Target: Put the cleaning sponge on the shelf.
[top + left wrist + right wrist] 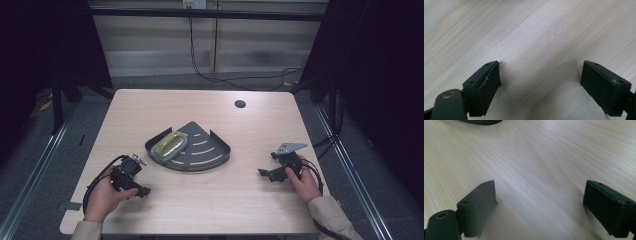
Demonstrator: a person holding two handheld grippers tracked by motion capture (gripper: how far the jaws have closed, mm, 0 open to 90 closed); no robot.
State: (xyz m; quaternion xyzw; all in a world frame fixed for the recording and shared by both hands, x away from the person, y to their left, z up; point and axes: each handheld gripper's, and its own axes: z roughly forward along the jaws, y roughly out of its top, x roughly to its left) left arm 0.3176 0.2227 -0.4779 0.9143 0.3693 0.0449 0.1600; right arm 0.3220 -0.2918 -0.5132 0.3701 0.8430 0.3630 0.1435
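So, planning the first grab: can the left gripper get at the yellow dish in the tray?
Probably yes. The left gripper is open, bare table lies between, and the yellow dish sits at the tray's near-left edge.

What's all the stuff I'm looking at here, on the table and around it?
Corner shelf tray: one, dark grey, quarter-round with slots, table centre.
Oval dish: one, yellowish inside with grey rim, on the tray's left part.
Table: one, light wood, with a dark round hole near its far edge.
Cables: black, on the floor behind the table.
Left gripper: one, black, jaws open, over bare table.
Right gripper: one, black, jaws open, over bare table.
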